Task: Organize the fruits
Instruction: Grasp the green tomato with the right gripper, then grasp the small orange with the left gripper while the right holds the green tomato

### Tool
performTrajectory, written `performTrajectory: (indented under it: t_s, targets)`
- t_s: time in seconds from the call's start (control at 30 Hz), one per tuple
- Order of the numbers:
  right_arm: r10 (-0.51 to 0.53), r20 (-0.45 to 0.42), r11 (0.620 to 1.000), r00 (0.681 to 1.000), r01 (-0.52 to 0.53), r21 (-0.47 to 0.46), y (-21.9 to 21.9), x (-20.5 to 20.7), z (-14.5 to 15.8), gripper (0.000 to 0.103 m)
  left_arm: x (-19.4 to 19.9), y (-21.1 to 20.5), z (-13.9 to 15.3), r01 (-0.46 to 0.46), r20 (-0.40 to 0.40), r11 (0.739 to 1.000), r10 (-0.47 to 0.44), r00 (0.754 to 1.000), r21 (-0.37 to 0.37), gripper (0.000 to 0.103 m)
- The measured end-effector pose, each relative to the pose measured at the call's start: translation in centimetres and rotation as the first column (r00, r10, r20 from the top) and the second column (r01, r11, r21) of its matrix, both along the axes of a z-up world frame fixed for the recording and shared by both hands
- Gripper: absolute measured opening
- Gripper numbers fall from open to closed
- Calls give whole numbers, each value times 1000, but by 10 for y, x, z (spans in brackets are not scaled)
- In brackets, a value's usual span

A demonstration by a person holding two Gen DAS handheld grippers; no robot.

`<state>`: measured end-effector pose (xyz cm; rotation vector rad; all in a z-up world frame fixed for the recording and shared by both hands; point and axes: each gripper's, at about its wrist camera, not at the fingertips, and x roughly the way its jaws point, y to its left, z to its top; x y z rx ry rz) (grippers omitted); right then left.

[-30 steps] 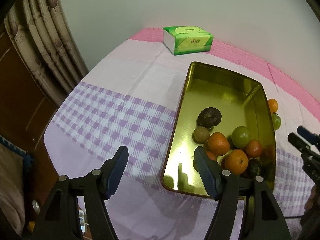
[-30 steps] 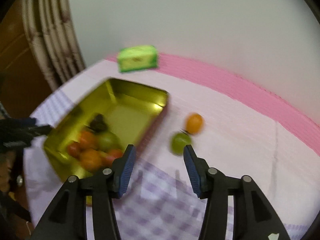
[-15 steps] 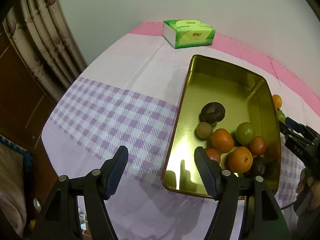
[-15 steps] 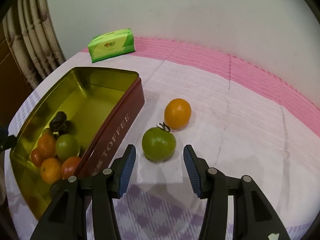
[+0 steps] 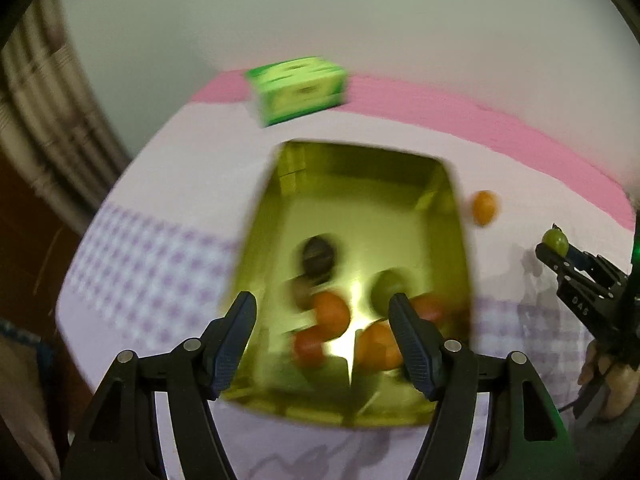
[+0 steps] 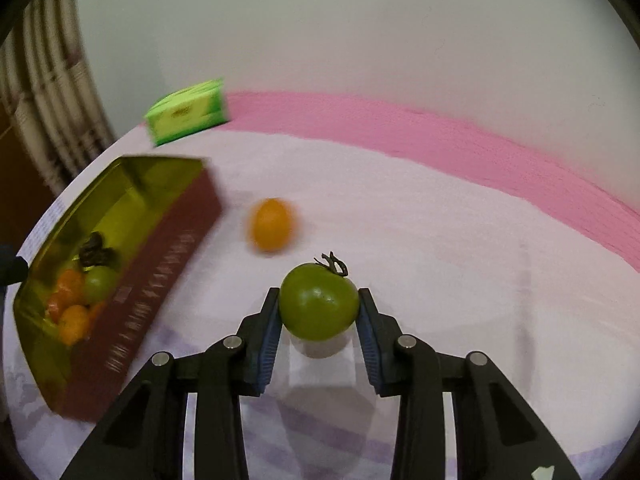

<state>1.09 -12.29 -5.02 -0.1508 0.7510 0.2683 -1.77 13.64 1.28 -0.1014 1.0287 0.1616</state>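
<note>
My right gripper (image 6: 319, 296) has a green tomato (image 6: 318, 306) with a dark stem between its closing jaws, and both blue pads touch its sides. In the left wrist view the same gripper (image 5: 556, 248) shows at the right edge with the tomato (image 5: 555, 240) at its tip. An orange (image 6: 272, 224) lies on the cloth just beyond, beside the gold tin (image 6: 160, 272). My left gripper (image 5: 320, 304) is open above the near end of the tin (image 5: 360, 200). The tin holds several fruits: oranges (image 5: 328, 316), a green one (image 5: 386, 288) and a dark one (image 5: 318, 254). The left view is blurred.
A green tissue box (image 5: 298, 88) stands at the far edge of the table, against the wall. A curtain (image 5: 48, 120) hangs at the left. A hand (image 5: 608, 380) holds the right gripper's handle. White and purple-checked cloth with a pink border (image 6: 440, 136) covers the table.
My right gripper moved forward onto the green tomato and its jaws narrowed onto it. The left gripper swung so that the tin now lies straight between its fingers.
</note>
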Motion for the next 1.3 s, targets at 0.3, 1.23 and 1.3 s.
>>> performTrajectory:
  t_s: [0.3,1.23,1.3]
  targets:
    - [-203,29,978,979,204,-40,-109,0,-4,34,76,-93,-9,181,-16,978,-183,983,-105,69]
    - [-246,-27,969,969,247,18,-133,6,-21,35,138,-143,-64,217,-160,976,-219,963,-33,32]
    - [-247,-27,969,969,248,14,-132,6,-21,35,124,-144,-59,227,-161,973,-230,960,-39,32]
